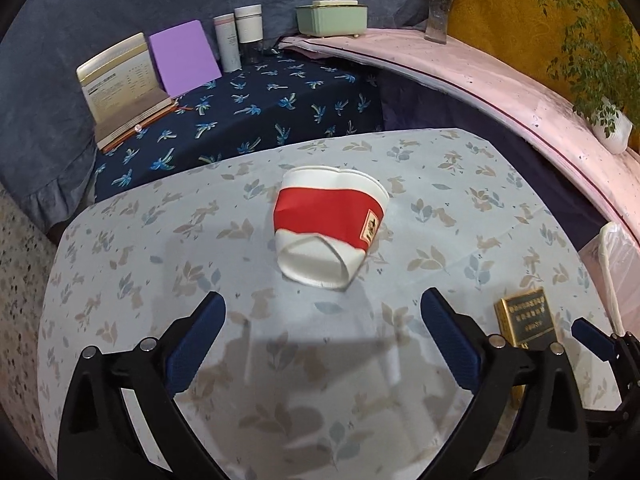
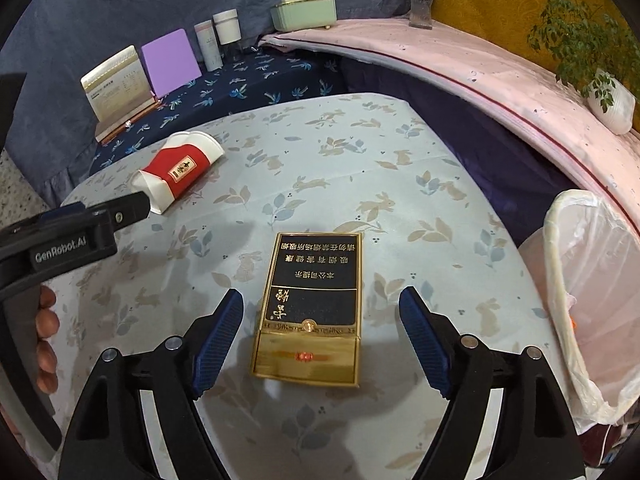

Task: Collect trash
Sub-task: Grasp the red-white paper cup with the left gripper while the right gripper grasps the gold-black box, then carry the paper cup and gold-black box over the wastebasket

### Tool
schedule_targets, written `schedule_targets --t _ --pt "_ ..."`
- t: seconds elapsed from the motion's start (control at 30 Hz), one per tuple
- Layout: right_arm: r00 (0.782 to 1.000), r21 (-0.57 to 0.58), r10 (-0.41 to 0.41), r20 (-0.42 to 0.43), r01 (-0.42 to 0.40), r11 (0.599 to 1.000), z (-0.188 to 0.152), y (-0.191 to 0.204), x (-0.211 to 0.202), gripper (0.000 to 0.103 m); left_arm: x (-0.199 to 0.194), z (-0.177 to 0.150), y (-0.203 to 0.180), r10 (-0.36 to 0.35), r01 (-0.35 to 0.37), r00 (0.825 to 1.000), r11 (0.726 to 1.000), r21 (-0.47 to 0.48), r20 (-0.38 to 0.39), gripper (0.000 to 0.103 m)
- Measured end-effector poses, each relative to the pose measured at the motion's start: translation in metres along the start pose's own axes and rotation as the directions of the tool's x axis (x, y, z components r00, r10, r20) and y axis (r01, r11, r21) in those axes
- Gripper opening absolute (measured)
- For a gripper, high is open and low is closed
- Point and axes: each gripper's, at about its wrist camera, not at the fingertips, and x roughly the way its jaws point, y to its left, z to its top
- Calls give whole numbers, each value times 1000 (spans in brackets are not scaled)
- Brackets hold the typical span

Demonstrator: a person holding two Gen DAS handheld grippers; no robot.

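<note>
A crushed white paper cup with a red band lies on its side on the pale leaf-print tablecloth. My left gripper hovers open just short of it, nothing between its fingers. In the right wrist view the same cup lies far left, with the left gripper's black finger beside it. A black and gold cigarette pack lies flat on the cloth. My right gripper stands open over it, blue pads on either side and apart from it. In the left wrist view the pack shows at the right.
A bin lined with a white plastic bag stands at the table's right edge. Behind, on a dark blue cloth, stand a book, a purple board and two white jars. A pink ledge carries a green box, a vase and a plant.
</note>
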Motion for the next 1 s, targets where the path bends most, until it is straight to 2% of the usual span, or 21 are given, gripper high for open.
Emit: schedule_targets --t 0.13,0.5,0.6,0.67,0.7,0.77,1.0 --pt "1000 -5 -22 -6 22 1000 2 2 12 77 20 9 2 4 -4 1000 1000 12 -13 94" --pt "999 -4 -36 1 36 999 6 7 29 77 56 22 12 -49 46 997 997 -58 -51 93" --pt "998 -30 -56 10 56 998 6 11 31 73 59 23 11 -56 53 997 997 -56 -51 86" --pt "998 -47 -54 15 55 997 5 14 31 65 60 24 11 -70 66 996 996 -63 -56 72" --pt "998 -49 -52 17 53 997 5 14 31 63 60 24 10 -78 74 995 995 -66 -59 69" --pt "999 -47 -48 17 49 998 6 14 31 55 60 24 9 -84 80 995 995 -68 -60 68" --pt "1000 -17 -26 12 27 1000 7 7 28 54 42 23 -3 -93 92 995 995 -49 -27 68"
